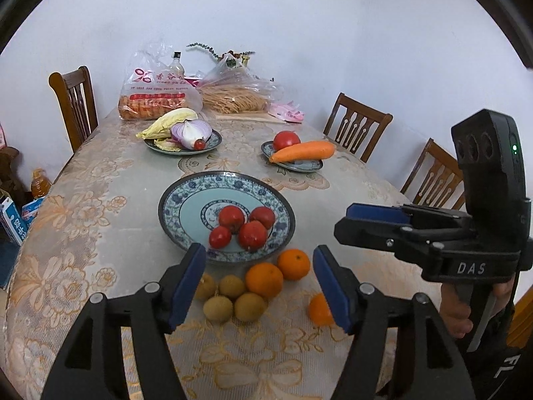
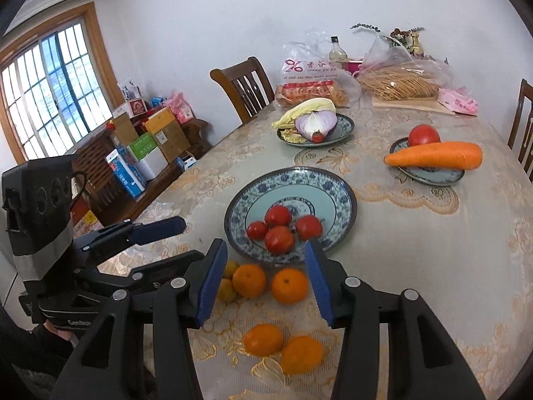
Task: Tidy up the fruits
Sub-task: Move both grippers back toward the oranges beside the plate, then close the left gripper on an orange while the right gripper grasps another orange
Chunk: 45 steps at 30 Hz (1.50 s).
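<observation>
A large blue-and-white plate (image 1: 186,200) holds several red fruits (image 1: 243,226). In front of it on the cloth lie two oranges (image 1: 264,280) and several brownish-green round fruits (image 1: 250,306). A third orange (image 1: 318,310) is half hidden by a finger. My left gripper (image 1: 258,248) hovers open above this group, nothing between its pads. To its right, my right gripper (image 1: 346,221) is held by a hand. In the right wrist view my right gripper (image 2: 265,243) is open and empty over the plate (image 2: 336,193) rim, with oranges (image 2: 289,285) below and my left gripper (image 2: 186,240) at the left.
Farther back stand a plate with cabbage, half an onion and a small tomato (image 1: 183,136) and a small plate with a tomato and a carrot (image 1: 301,151). Bags of bread (image 1: 156,96) and noodles (image 1: 233,98) fill the far end. Wooden chairs (image 1: 356,123) surround the table; boxes (image 2: 146,146) are stacked by the window.
</observation>
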Tool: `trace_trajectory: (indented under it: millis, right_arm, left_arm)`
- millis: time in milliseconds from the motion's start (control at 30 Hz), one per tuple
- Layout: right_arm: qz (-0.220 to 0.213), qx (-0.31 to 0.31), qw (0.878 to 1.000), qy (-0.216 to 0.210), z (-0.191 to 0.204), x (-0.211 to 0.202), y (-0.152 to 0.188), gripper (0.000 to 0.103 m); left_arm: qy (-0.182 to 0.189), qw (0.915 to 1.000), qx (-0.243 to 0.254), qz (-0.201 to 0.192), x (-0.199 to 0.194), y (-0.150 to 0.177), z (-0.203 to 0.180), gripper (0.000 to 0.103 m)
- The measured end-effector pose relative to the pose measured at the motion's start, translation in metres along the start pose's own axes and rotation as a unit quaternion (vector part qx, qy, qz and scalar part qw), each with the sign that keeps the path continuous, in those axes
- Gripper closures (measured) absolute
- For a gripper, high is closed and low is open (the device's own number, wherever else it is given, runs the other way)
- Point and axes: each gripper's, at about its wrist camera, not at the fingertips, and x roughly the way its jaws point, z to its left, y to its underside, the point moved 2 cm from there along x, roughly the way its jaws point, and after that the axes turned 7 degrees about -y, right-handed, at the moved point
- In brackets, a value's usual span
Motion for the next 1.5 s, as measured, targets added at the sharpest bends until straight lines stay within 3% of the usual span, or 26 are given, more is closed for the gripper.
trace_trajectory:
  millis: [600,900,1067,1333,1500]
  right_arm:
    - [0.027,0.019,0.999,0.011,0.010,-0.007,0.058,0.053]
    - [0.037,0.052,0.998,0.028,-0.007,-0.012,0.082,0.053]
    - [0.021,0.064,0.997,0.047,-0.017,-0.022,0.086,0.053]
    - [0.018,0.091,0.994,0.061,-0.035,-0.028,0.091,0.053]
    - [0.008,0.114,0.992,0.047,-0.047,-0.026,0.088,0.053]
  left_arm:
    - [0.002,0.9990,-0.010,0.043,0.003,0.046,-0.003,0.032]
    - [0.042,0.9969,0.024,0.063,0.014,0.064,-0.025,0.032]
    - [0.037,0.9960,0.046,0.067,0.026,0.057,-0.038,0.033]
    - [0.075,0.9903,0.058,0.101,0.051,0.052,-0.060,0.042]
    - [0.061,0.9896,0.060,0.116,0.058,0.052,-0.064,0.049]
